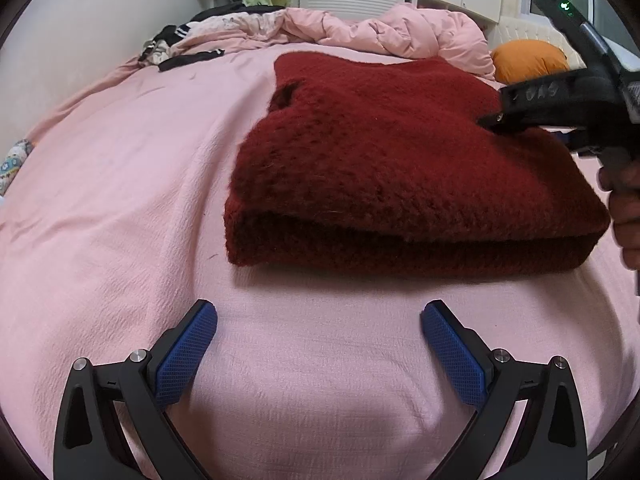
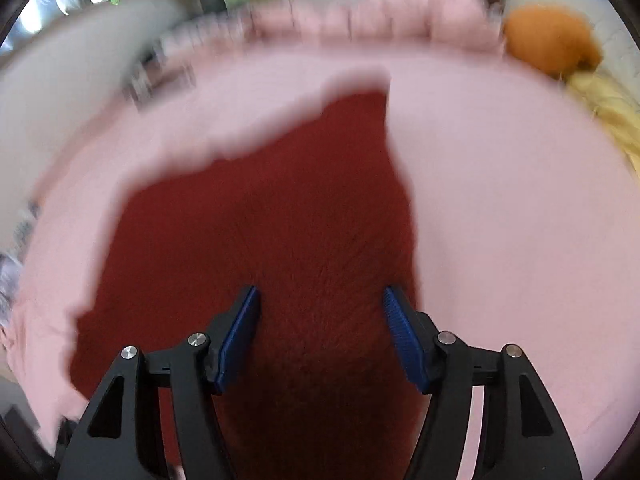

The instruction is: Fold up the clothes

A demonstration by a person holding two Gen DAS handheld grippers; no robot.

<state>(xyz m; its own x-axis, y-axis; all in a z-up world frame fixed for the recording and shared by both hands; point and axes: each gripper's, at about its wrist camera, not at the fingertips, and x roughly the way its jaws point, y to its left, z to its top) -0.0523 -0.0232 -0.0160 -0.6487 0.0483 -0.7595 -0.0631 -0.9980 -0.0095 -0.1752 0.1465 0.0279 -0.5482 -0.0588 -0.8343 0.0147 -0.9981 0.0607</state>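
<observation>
A fuzzy dark red sweater (image 1: 384, 160) lies folded in layers on the pink bed sheet (image 1: 120, 200). My left gripper (image 1: 319, 314) is open and empty, low over the sheet just in front of the sweater's near fold. My right gripper (image 2: 320, 300) is open and empty, hovering over the red sweater (image 2: 280, 220); that view is blurred by motion. The right gripper also shows in the left wrist view (image 1: 492, 120), above the sweater's right edge, held by a hand.
A crumpled pink duvet (image 1: 380, 28) and dark and white clothes (image 1: 176, 48) lie at the far side of the bed. An orange cushion (image 1: 528, 60) sits at the far right. A yellow cloth (image 2: 608, 112) lies at the right edge.
</observation>
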